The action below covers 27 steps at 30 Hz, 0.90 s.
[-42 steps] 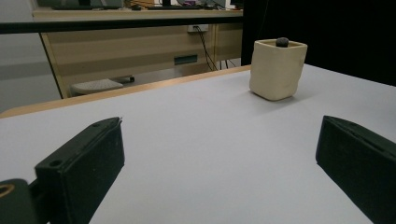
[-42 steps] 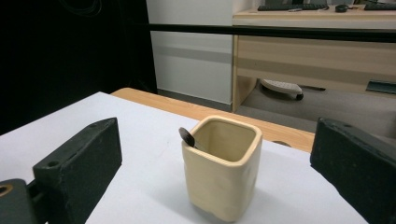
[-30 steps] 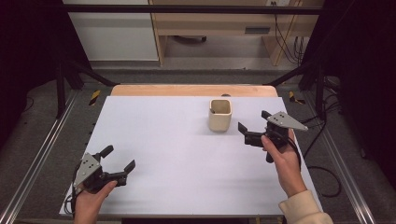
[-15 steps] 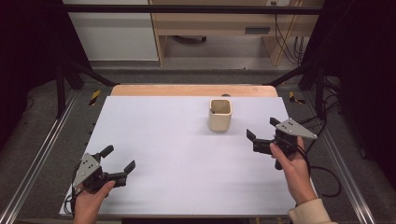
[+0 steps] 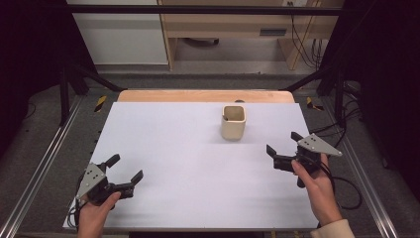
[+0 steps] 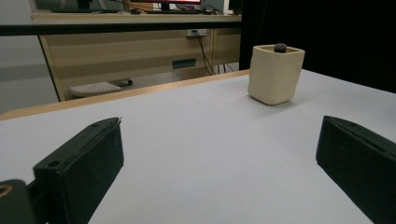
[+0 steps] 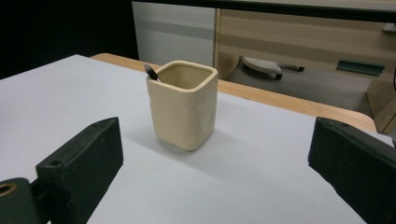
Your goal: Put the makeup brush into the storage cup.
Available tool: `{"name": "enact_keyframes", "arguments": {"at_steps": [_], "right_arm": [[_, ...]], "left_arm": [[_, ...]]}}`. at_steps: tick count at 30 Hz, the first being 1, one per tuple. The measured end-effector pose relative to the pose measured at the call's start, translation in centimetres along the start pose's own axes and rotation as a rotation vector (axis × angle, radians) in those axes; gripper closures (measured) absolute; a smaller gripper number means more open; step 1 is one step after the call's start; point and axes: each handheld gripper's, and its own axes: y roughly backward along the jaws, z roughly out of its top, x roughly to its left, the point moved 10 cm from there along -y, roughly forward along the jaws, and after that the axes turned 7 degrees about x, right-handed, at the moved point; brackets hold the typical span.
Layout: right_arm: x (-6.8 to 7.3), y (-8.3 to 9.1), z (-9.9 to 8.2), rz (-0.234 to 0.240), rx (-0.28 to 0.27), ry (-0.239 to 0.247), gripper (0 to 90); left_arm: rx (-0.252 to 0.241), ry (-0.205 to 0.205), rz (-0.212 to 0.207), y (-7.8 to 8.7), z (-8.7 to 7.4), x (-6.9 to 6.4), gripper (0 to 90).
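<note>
White sheeting covers the flat work table (image 5: 198, 163), which ends in a strip of pale wood at its far edge; beyond it stand light wooden furniture and a grey floor.

Task item: a cream-coloured, square-sided ceramic cup (image 5: 233, 122) stands upright on the far right part of the table. A slim dark-tipped stick (image 7: 151, 72) leans in one corner of the cup, its end just above the rim.

Progress, as judged from the layout: the stick is already inside the cup and nothing else lies on the sheet. Neither gripper carries anything. The placing step therefore appears complete; what is left, if anything, cannot be told.

Right gripper (image 5: 285, 149): held in the person's right hand (image 5: 317, 186) near the right edge of the table, nearer the person than the cup and well apart from it. Jaws are spread wide and empty. The right gripper view looks straight at the cup, which sits between the two jaws but farther off.

Left gripper (image 5: 125, 168): held in the person's left hand (image 5: 94, 210) low over the near left corner, well apart from the cup. Jaws are spread wide and empty, angled toward the table centre.
</note>
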Motion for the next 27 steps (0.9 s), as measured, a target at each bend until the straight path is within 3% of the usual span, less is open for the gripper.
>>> {"name": "enact_keyframes", "arguments": {"at_steps": [14, 27], "right_arm": [[0.4, 0.6, -2.8, 0.01, 0.025, 0.015, 3.8], [0.9, 1.1, -4.2, 0.035, -0.003, 0.036, 4.0]], "left_arm": [[-0.002, 0.001, -0.007, 0.0, 0.0, 0.0, 0.4], [-0.004, -0.002, -0.013, 0.1, 0.1, -0.1, 0.4]]}}
